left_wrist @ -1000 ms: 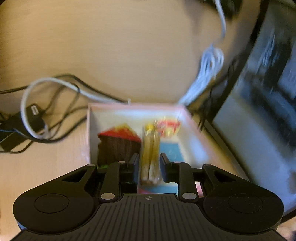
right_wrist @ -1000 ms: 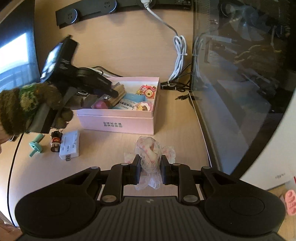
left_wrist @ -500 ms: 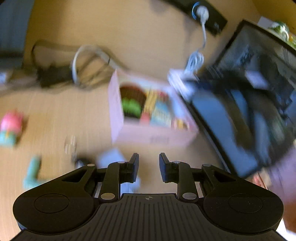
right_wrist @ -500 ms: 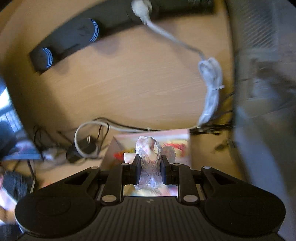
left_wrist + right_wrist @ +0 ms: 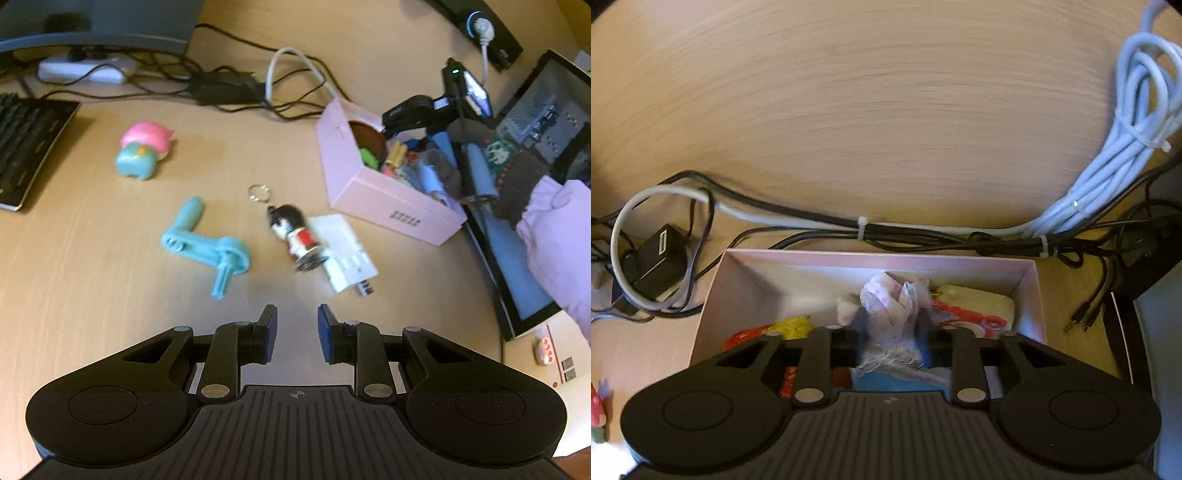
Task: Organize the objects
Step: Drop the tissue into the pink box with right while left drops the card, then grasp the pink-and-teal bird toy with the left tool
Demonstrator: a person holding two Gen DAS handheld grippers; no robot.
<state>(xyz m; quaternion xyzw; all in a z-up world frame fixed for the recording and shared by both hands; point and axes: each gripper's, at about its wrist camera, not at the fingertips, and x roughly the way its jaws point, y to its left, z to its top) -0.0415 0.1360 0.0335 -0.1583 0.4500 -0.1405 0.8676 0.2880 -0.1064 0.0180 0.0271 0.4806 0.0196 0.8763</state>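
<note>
Left gripper (image 5: 297, 326) fingers apart, nothing between; right gripper (image 5: 889, 326) fingers closed, pinching.

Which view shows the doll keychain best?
The left wrist view: the doll keychain lies in full sight on the desk, beside the white adapter. The right wrist view looks into the pink box and misses it.

Pink box (image 5: 391, 206) open, filled, lace bundle (image 5: 890, 317) held over it, teal crank (image 5: 207, 247) on desk

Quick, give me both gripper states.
Left hand-held gripper: open, empty.
Right hand-held gripper: shut on lacy bundle, over the pink box.
</note>
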